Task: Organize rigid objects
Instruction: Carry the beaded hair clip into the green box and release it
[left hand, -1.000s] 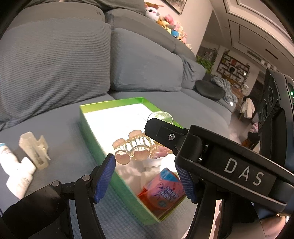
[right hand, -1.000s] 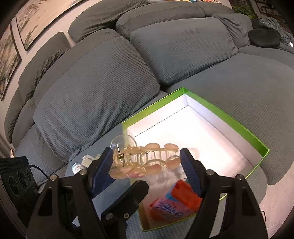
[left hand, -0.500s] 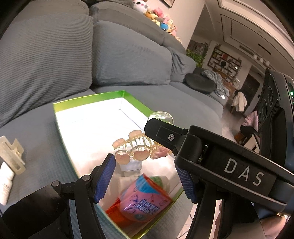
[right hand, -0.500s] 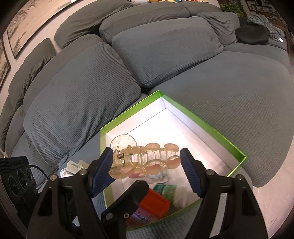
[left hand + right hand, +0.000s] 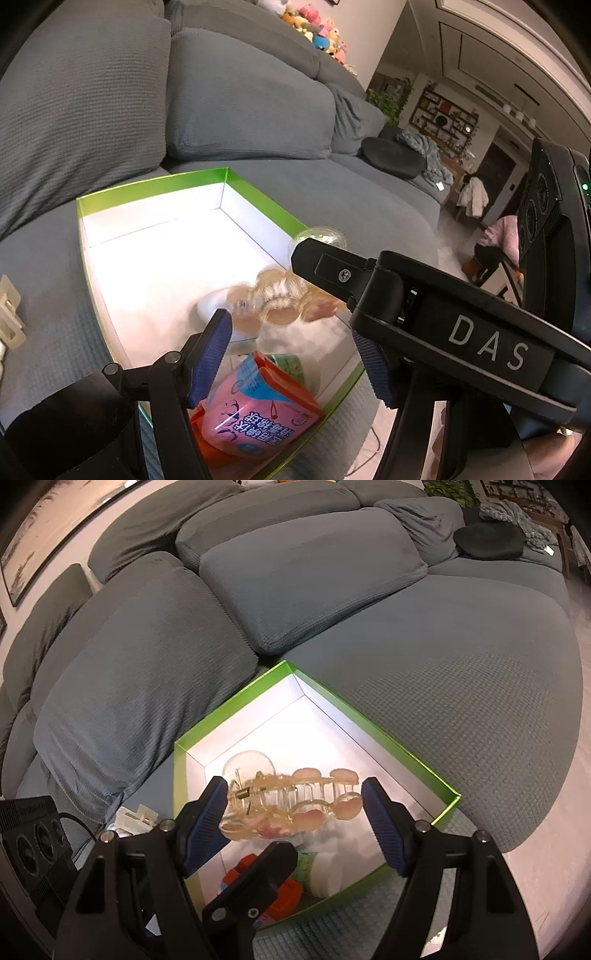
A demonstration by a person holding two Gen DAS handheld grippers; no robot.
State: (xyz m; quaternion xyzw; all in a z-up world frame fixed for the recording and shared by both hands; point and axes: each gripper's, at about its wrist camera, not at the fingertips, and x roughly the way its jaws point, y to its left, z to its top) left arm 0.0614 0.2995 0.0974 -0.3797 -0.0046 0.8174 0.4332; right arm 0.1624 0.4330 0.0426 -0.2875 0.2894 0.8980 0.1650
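Right gripper (image 5: 293,823) jaws wide, hair clip (image 5: 291,801) between pads over green box (image 5: 373,731), grip contact unclear, left gripper (image 5: 291,354) spread wide, empty, above box's near end
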